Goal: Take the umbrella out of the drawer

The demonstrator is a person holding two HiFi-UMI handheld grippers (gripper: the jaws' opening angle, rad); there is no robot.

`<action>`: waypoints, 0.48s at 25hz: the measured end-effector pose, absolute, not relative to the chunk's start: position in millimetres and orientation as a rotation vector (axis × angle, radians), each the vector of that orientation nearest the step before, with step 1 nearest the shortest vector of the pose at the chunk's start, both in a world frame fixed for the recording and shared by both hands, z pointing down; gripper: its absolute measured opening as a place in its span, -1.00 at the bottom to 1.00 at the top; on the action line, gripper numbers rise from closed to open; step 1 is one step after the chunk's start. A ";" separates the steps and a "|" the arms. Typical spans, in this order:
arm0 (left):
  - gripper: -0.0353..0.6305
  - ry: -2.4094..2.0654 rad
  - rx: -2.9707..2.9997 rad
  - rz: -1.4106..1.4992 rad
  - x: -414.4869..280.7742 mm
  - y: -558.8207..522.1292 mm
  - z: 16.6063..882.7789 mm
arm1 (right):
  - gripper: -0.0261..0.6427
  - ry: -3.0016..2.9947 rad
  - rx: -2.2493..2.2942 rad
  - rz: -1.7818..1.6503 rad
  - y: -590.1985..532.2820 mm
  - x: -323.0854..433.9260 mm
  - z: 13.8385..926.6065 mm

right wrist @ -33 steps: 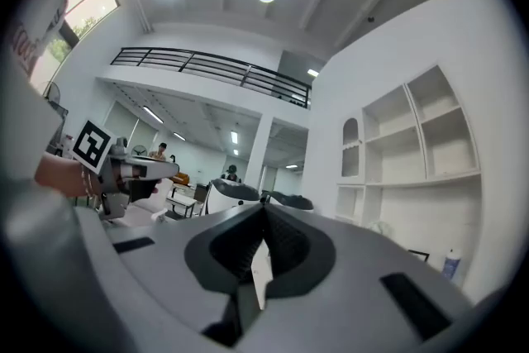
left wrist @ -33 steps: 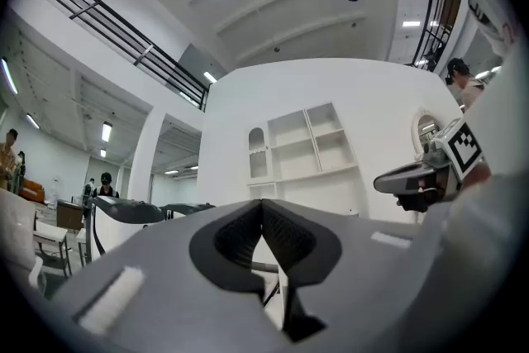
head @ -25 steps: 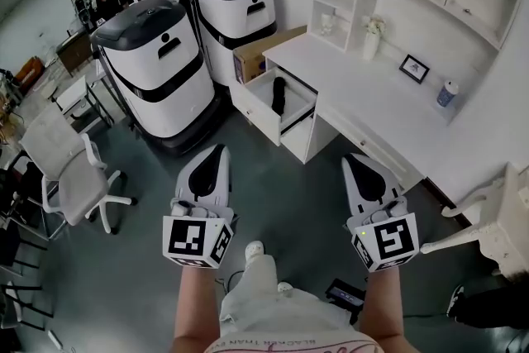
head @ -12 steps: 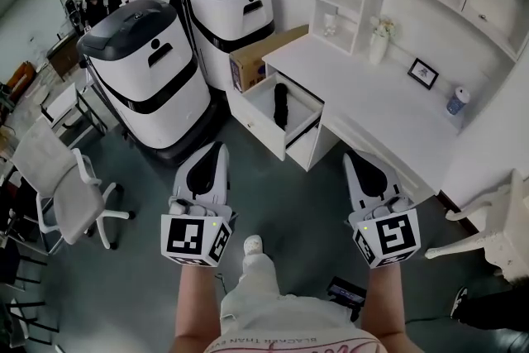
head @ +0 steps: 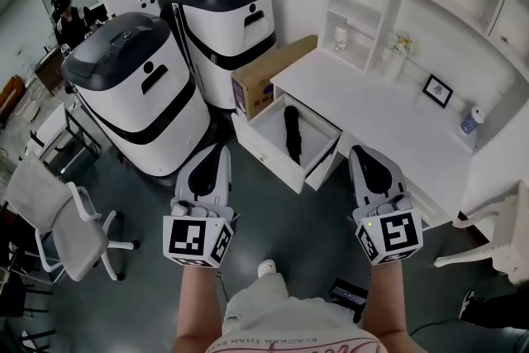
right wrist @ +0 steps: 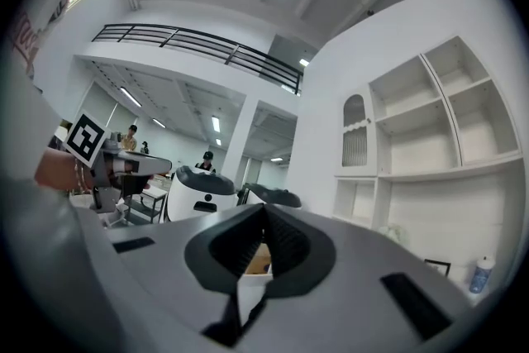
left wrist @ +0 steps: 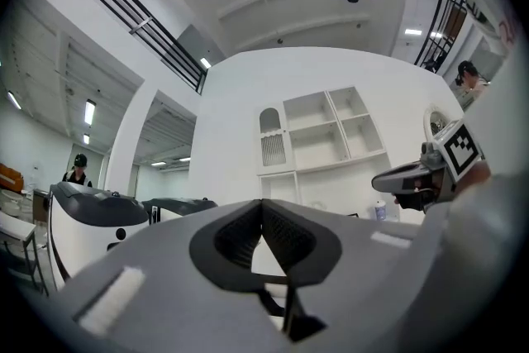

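1. Nearest to the person, two hands hold the tools out in front. The left gripper (head: 217, 150) has its jaws pressed together, with nothing between them. The right gripper (head: 358, 150) is the same: jaws pressed together, nothing pinched.
2. Both tools hang over the dark floor (head: 289, 215). They are near the drawer but apart from it, and neither one touches anything.
3. A little farther on, the white drawer (head: 264, 153) sticks out from under the desk (head: 372, 107). It is already open, so that part looks done.
4. The black umbrella (head: 292, 134) lies folded up inside that drawer, along its length. Nothing holds it.
5. I think nearly all of the job is left: get closer, spread one pair of jaws, reach down in, pinch the umbrella and lift it out.
6. Farther back, a brown cardboard box (head: 269, 74) sits right beside the drawer. Two big white machines (head: 136, 95) stand to its left. White shelves (head: 430, 4) rise over the desk at the back.
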State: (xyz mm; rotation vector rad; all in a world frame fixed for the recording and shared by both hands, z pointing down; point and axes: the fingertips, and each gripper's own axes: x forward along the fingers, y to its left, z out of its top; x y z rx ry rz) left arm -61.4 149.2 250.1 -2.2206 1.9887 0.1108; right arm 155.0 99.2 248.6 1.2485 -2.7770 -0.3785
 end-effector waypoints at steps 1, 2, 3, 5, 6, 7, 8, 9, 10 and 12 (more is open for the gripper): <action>-0.87 1.985 -2.225 0.111 -69.1 139.9 249.5 | -0.91 -2.769 1.261 -0.380 89.6 147.4 248.7; -0.87 1.979 -2.229 0.110 -76.1 131.1 249.2 | -0.91 -2.760 1.271 -0.381 80.9 140.0 248.7; -0.87 1.970 -2.235 0.109 -82.4 122.8 249.5 | -0.91 -2.752 1.280 -0.379 73.2 133.2 248.9; -0.87 1.951 -2.249 0.102 -94.0 107.3 251.5 | -0.91 -2.743 1.301 -0.367 59.4 122.1 250.9; -0.87 1.949 -2.254 0.100 -99.7 100.3 252.7 | -0.91 -2.741 1.310 -0.362 53.2 117.3 252.3; -0.87 1.951 -2.259 0.099 -105.3 93.9 253.6 | -0.91 -2.739 1.316 -0.358 47.7 112.6 253.3; -0.87 1.955 -2.264 0.099 -110.3 88.0 254.6 | -0.91 -2.735 1.319 -0.356 43.1 108.1 253.8; -0.87 1.956 -2.271 0.097 -114.4 82.5 255.6 | -0.91 -2.732 1.320 -0.353 39.2 104.0 254.0; -0.87 1.951 -2.280 0.091 -117.3 77.4 257.1 | -0.91 -2.729 1.323 -0.349 35.6 100.6 254.0; -0.87 1.935 -2.297 0.073 -121.4 68.2 261.2 | -0.91 -2.729 1.337 -0.343 28.7 96.1 254.8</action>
